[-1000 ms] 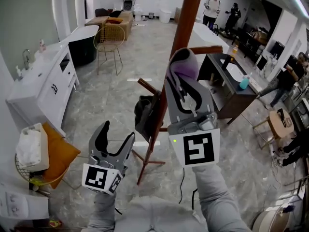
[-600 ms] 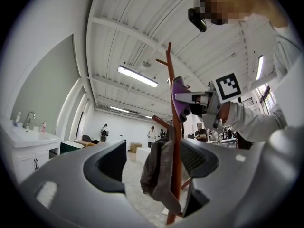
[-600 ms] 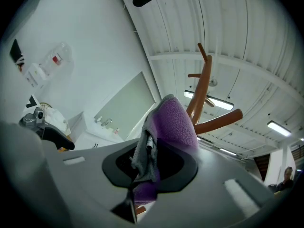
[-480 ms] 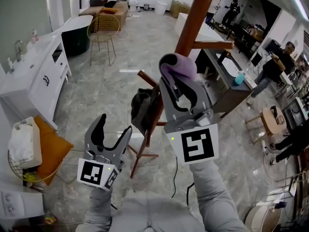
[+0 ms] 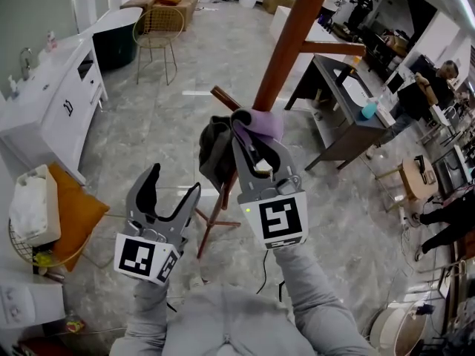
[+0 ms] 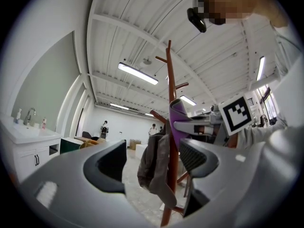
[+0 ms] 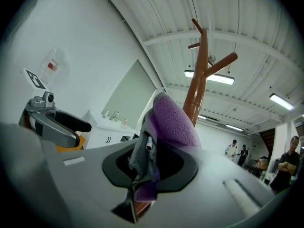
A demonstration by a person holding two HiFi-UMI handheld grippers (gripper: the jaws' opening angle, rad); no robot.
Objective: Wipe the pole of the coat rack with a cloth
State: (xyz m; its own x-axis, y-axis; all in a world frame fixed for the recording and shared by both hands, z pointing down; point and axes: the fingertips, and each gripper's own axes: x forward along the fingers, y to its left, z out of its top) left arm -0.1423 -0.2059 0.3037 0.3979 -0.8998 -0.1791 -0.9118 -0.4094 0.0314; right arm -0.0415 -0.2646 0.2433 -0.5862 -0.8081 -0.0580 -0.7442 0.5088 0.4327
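no words, numbers or brand names can be read anywhere. the white marker cube [image 5: 145,259] on the left gripper [image 5: 173,185] carries only a black-and-white pattern of square blocks, not letters, and so does the matching white cube [image 5: 276,221] on the right gripper [image 5: 256,133]. a small red label [image 7: 52,65] high on the white wall is too small to read.

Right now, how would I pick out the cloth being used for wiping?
Find the tall reddish-brown coat rack pole in the middle of the room. Held up against it, in the right claw, is the purple fuzzy cloth. Its bright colour sets it apart from the dark grey garment hanging beside it.
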